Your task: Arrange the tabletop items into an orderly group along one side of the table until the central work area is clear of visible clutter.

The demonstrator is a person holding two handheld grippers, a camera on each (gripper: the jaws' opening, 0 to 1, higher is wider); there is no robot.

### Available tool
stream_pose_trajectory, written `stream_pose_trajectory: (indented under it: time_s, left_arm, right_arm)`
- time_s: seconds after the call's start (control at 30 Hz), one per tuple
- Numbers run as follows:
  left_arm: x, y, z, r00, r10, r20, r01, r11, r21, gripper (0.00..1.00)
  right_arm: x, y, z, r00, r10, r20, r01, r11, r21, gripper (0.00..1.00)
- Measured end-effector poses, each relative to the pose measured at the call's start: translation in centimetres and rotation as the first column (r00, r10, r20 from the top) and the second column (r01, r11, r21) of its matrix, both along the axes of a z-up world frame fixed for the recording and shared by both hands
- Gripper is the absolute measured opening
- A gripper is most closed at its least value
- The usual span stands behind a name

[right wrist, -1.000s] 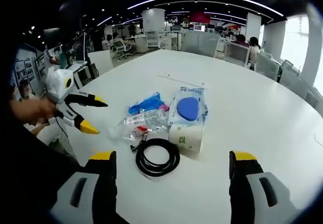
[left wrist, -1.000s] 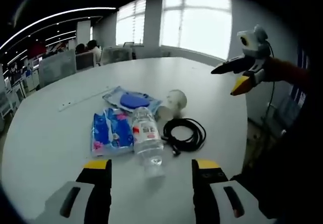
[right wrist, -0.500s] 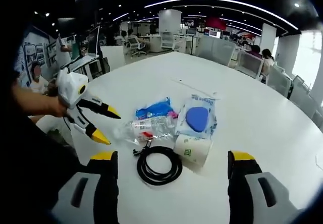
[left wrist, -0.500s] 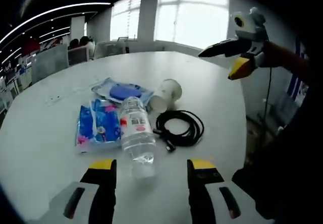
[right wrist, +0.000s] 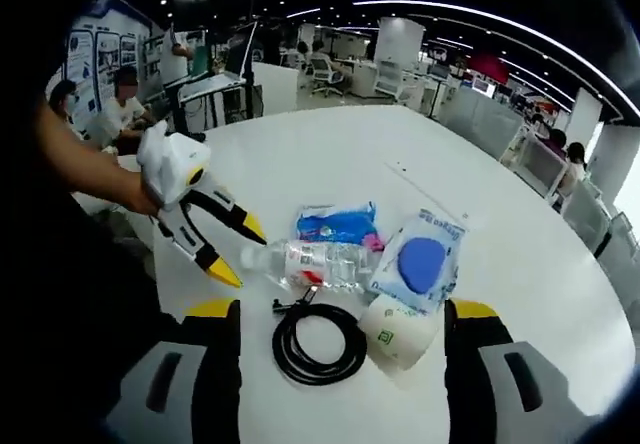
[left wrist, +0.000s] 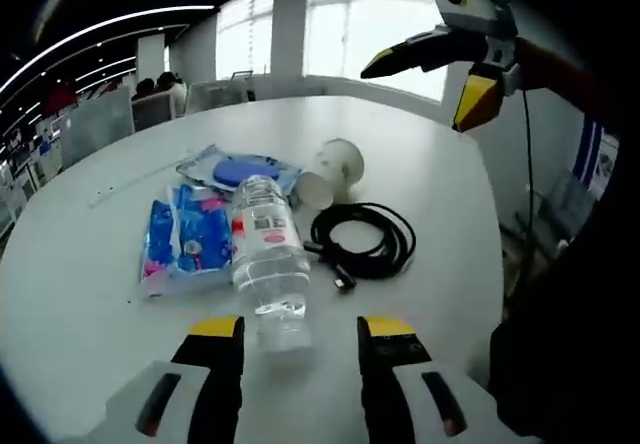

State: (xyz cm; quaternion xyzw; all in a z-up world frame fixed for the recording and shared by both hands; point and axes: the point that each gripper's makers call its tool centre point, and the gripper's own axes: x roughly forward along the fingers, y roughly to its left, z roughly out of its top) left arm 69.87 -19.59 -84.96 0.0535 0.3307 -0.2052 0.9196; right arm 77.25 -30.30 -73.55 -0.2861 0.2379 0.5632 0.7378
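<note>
Yellow-tipped jaws of the left gripper (left wrist: 290, 332) stand spread just short of the clear plastic water bottle (left wrist: 265, 264) lying on the round white table (left wrist: 420, 164), apparently lined up to straddle it. The right gripper (right wrist: 335, 319) hangs parted and empty above the coiled black cable (right wrist: 320, 344), near the tipped white paper cup (right wrist: 400, 332) and blue wipe packets (right wrist: 420, 264), all still cluttering the middle.

Clear bottle (left wrist: 267, 264) lying between open left gripper (left wrist: 300, 330) jaws, uncaught.

Clear bottle (left wrist: 266, 264), black cable (left wrist: 365, 238), blue packets (left wrist: 187, 247) — on a white table (left wrist: 90, 304).
</note>
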Motion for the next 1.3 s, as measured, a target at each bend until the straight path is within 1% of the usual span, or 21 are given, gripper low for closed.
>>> stream_pose_trajectory:
  time_s: [0.07,0.13,0.2,0.23,0.3,0.33,0.43,0.5,0.57,0.67,0.77,0.87,0.97,1.0,1.03,1.1,1.13,1.17,1.23,1.27,1.3]
  left_arm:
    - [-0.1,-0.1,-0.4,1.000,-0.001,-0.008,0.001,1.000,-0.002,0.41]
    - [-0.2,0.0,-0.7,1.000,0.000,-0.020,0.000,1.000,0.001,0.39]
    - [-0.2,0.1,-0.9,1.000,0.009,-0.025,-0.009,1.000,-0.005,0.37]
    - [-0.2,0.1,-0.9,1.000,0.012,-0.020,-0.012,1.000,-0.007,0.35]
    - [0.1,0.1,-1.1,1.000,0.018,-0.010,-0.018,1.000,-0.024,0.35]
    - [0.2,0.1,-1.0,1.000,0.020,-0.006,-0.020,0.999,-0.027,0.35]
    - [0.5,0.2,-1.1,1.000,0.026,0.005,-0.026,0.999,-0.022,0.32]
    - [0.7,0.4,-1.3,0.999,0.038,0.008,-0.038,0.999,-0.030,0.29]
    - [0.9,0.6,-1.5,0.999,0.044,0.011,-0.044,0.998,-0.037,0.27]
    - [0.7,0.4,-1.9,0.998,0.056,-0.005,-0.057,0.997,-0.046,0.24]
    - [0.8,0.7,-2.0,0.998,0.069,-0.001,-0.069,0.996,-0.061,0.23]
    - [0.9,0.7,-2.1,0.998,0.066,0.001,-0.066,0.996,-0.061,0.23]
    - [1.0,0.7,-2.3,0.998,0.069,0.000,-0.069,0.996,-0.064,0.23]
    - [1.0,0.7,-2.2,0.998,0.067,0.004,-0.066,0.996,-0.059,0.23]
    - [1.0,0.7,-2.2,0.998,0.062,0.008,-0.062,0.997,-0.052,0.23]
    - [0.9,0.4,-2.0,0.998,0.066,0.009,-0.065,0.996,-0.057,0.22]
    - [0.9,0.3,-2.0,0.998,0.070,0.007,-0.070,0.995,-0.064,0.22]
    - [0.9,0.3,-2.0,0.998,0.068,0.008,-0.067,0.995,-0.069,0.22]
    - [0.9,0.3,-1.9,0.998,0.061,0.008,-0.060,0.996,-0.068,0.22]
    - [0.9,0.3,-1.8,0.998,0.055,0.013,-0.054,0.997,-0.057,0.22]
    - [0.9,0.3,-1.8,0.999,0.053,0.014,-0.052,0.997,-0.055,0.22]
  right_arm:
    - [-0.1,0.7,-0.1,0.998,0.051,0.022,-0.051,0.999,-0.008,0.75]
    - [-0.2,1.1,-0.5,0.994,0.100,0.037,-0.098,0.994,-0.038,0.72]
    - [-0.9,2.0,-1.0,0.986,0.169,0.007,-0.169,0.984,-0.048,0.72]
    - [-0.9,2.1,-1.0,0.983,0.183,0.007,-0.183,0.982,-0.049,0.71]
    - [-0.8,2.7,-1.3,0.969,0.245,0.033,-0.242,0.968,-0.070,0.69]
    - [-0.8,2.9,-1.5,0.964,0.265,0.034,-0.261,0.962,-0.084,0.69]
    - [-0.9,3.4,-2.0,0.949,0.314,0.028,-0.309,0.944,-0.114,0.69]
    - [-1.0,4.1,-2.2,0.941,0.338,0.014,-0.335,0.936,-0.112,0.65]
    - [-1.2,4.7,-2.8,0.923,0.385,0.014,-0.380,0.917,-0.120,0.62]
    - [-1.8,5.6,-3.9,0.870,0.492,0.034,-0.479,0.860,-0.176,0.59]
    - [-1.8,6.4,-4.7,0.826,0.562,0.045,-0.539,0.810,-0.230,0.56]
    - [-1.9,7.4,-5.3,0.803,0.595,0.030,-0.572,0.783,-0.244,0.51]
    - [-1.5,8.0,-5.9,0.769,0.638,0.040,-0.604,0.746,-0.280,0.49]
    - [-1.5,8.2,-6.2,0.743,0.668,0.043,-0.628,0.717,-0.303,0.49]
    - [-1.4,8.3,-6.4,0.728,0.684,0.046,-0.638,0.701,-0.320,0.49]
    - [-1.7,8.7,-6.8,0.685,0.727,0.050,-0.670,0.656,-0.348,0.49]
    - [-1.7,8.7,-6.8,0.676,0.735,0.050,-0.676,0.646,-0.355,0.49]
    - [-1.6,8.8,-7.1,0.647,0.760,0.060,-0.686,0.615,-0.389,0.49]
    - [-1.4,9.0,-7.7,0.579,0.811,0.082,-0.704,0.548,-0.451,0.47]
    - [-1.4,9.1,-8.0,0.531,0.843,0.093,-0.713,0.503,-0.489,0.46]
    - [-1.4,9.2,-8.2,0.503,0.859,0.098,-0.715,0.477,-0.511,0.45]
